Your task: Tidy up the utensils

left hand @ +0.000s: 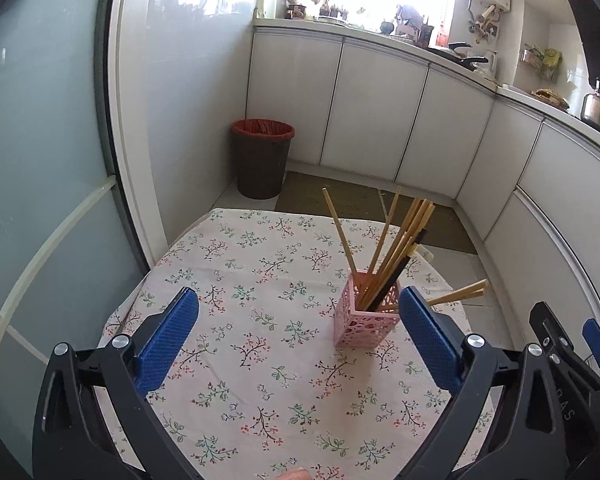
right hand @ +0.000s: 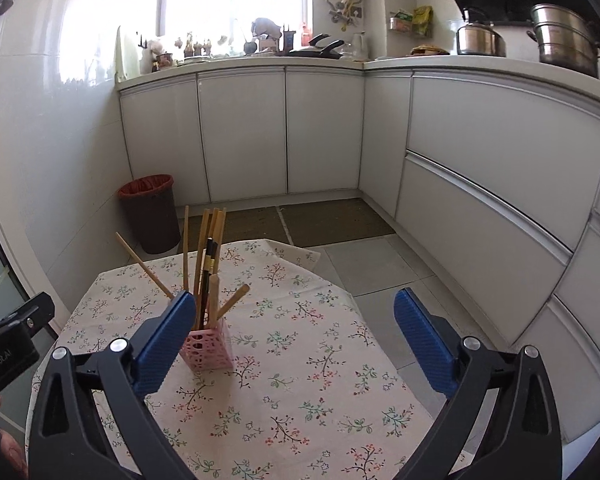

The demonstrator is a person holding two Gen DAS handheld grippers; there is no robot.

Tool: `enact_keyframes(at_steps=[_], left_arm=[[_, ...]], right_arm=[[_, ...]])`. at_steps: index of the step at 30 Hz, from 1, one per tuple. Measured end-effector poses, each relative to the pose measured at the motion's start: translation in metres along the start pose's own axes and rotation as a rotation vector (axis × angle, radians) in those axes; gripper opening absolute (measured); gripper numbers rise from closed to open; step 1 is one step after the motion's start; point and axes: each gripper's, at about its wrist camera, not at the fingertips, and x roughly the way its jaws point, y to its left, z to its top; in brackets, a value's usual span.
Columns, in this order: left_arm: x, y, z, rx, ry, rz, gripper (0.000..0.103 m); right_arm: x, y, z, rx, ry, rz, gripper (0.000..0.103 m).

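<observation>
A pink lattice holder [left hand: 366, 320] stands on the floral tablecloth [left hand: 260, 360] and holds several wooden chopsticks [left hand: 400, 240] and one black pair. It also shows in the right wrist view [right hand: 210, 350], with the chopsticks [right hand: 210, 248] upright and splayed. My left gripper [left hand: 300, 320] is open and empty, above the table, the holder just inside its right finger. My right gripper [right hand: 294, 320] is open and empty, the holder behind its left finger. The right gripper's body [left hand: 568, 360] shows at the right of the left wrist view.
A dark bin with a red liner [left hand: 262, 158] stands on the floor beyond the table, also in the right wrist view [right hand: 152, 212]. White cabinets [right hand: 320, 132] line the back and right. A glass door [left hand: 40, 160] is at the left.
</observation>
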Motion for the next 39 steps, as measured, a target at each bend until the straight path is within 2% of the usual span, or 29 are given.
enact_keyframes(at_steps=[3,7,11,17,21,30,39], left_arm=[[-0.013,-0.007,-0.01,0.013,0.0,-0.026,0.096],[-0.039,-0.02,-0.021,0.036,-0.043,-0.044,0.096],[-0.062,-0.03,-0.033,0.042,-0.036,-0.083,0.096],[-0.095,-0.051,-0.052,0.119,-0.038,-0.036,0.096],[-0.112,-0.058,-0.067,0.148,-0.022,-0.066,0.096],[-0.156,-0.062,-0.088,0.199,-0.057,-0.09,0.096],[-0.175,-0.061,-0.09,0.207,-0.089,-0.083,0.096]], right_arm=[[-0.013,-0.015,-0.009,0.029,0.004,-0.01,0.096],[-0.03,-0.031,-0.019,0.032,0.034,-0.039,0.096],[-0.059,-0.05,-0.032,0.057,0.032,-0.055,0.096],[-0.103,-0.079,-0.042,0.109,0.038,-0.054,0.096],[-0.131,-0.09,-0.047,0.113,0.021,-0.064,0.096],[-0.162,-0.109,-0.058,0.121,0.013,-0.08,0.096],[-0.179,-0.112,-0.068,0.117,-0.007,-0.072,0.096]])
